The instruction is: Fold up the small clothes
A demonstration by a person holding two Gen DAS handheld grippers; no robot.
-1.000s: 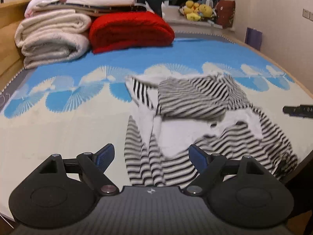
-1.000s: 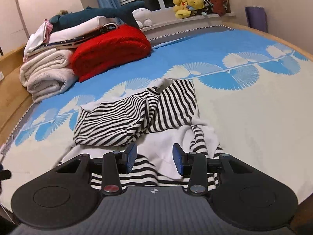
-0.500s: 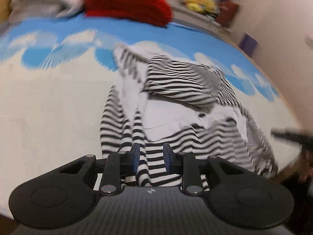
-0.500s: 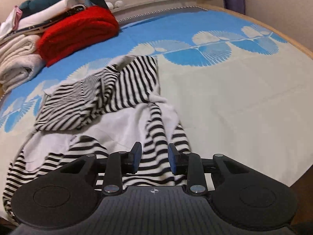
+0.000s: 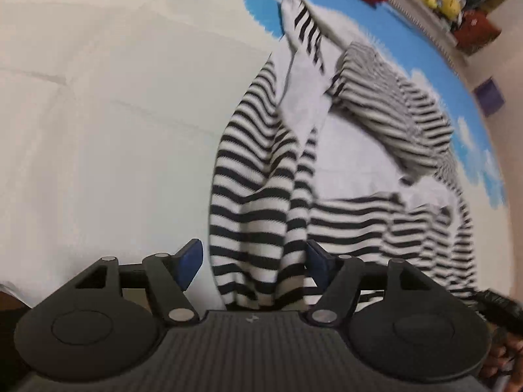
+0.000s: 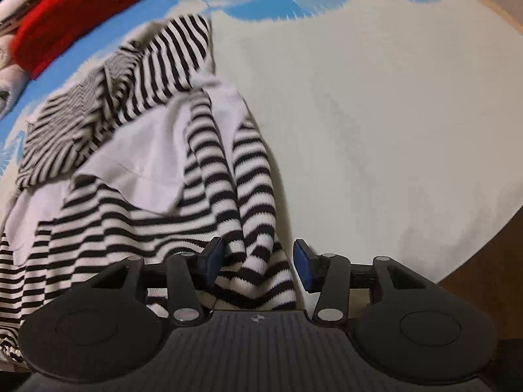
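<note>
Spreading wide to the right of the striped garment (image 6: 228,176), bare cream bedspread (image 6: 376,114) runs out to the bed's curved wooden edge (image 6: 474,254); on the garment's left side the bedspread is bare as well. The right gripper (image 6: 258,263) points down with its jaws opening, a striped fold of the garment's near hem between the blue pads, which stand off the cloth. The left gripper (image 5: 253,263) likewise straddles the near hem, jaws opening; whether its right-hand pad touches the cloth I cannot tell. Crumpled, black-and-white striped with plain white patches, the garment stretches away towards a red blanket (image 6: 75,13) beyond it.
</note>
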